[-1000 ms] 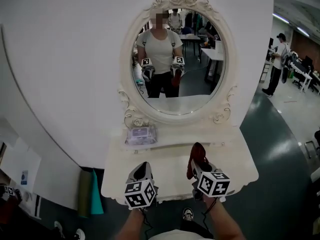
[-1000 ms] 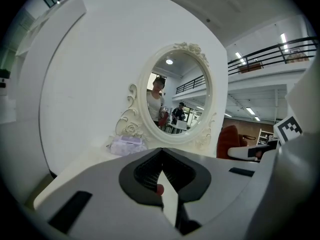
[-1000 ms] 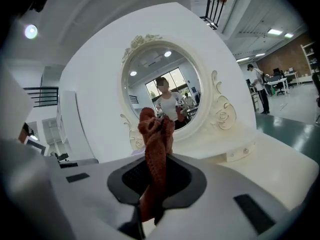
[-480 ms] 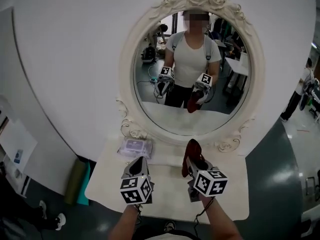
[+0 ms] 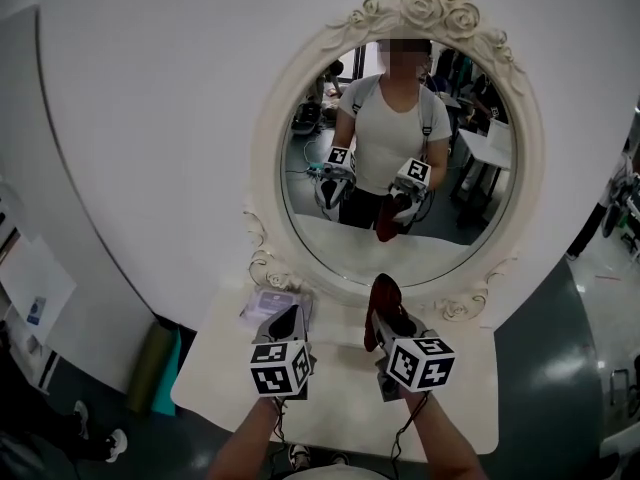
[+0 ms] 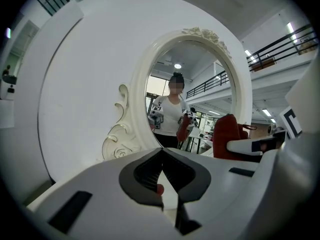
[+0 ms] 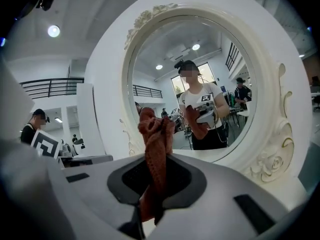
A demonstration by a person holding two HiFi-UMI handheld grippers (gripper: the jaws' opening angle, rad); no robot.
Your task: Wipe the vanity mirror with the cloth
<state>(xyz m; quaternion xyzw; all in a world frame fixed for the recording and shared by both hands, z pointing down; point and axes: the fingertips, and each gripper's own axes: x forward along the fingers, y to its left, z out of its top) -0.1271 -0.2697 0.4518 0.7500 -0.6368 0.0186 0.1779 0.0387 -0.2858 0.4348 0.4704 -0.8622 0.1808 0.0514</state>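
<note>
You have come closer over the last second: the vanity mirror [image 5: 470, 193] now fills more of the head view, and the left tongs [image 5: 287, 318] have gone forward until their tips show over the near edge of the packet of wipes [image 5: 266, 303].

The left tongs are clenched on nothing; in the left gripper view their dark pads meet at the tips with nothing between them. They hang over the left half of the tabletop [image 5: 335, 413], pointing at the back edge.

The right tongs [image 5: 385, 320] are grasping the cloth [image 5: 383, 303]. It is a dark red, knitted bundle pinched between the pads. One bunch stands up past the tips and a little hangs below them. You hold it over the back of the tabletop, just right of its middle, in front of the lower rim of the mirror's carved white frame. It is not on the glass: the cloth and its reflection stay well apart.

The packet of wipes lies flat at the back left corner of the tabletop, just beside the scrollwork at the frame's lower left. The mirror stands upright at the back edge against a white wall [image 5: 150, 118]. The glass shows you holding both tongs at waist height.
</note>
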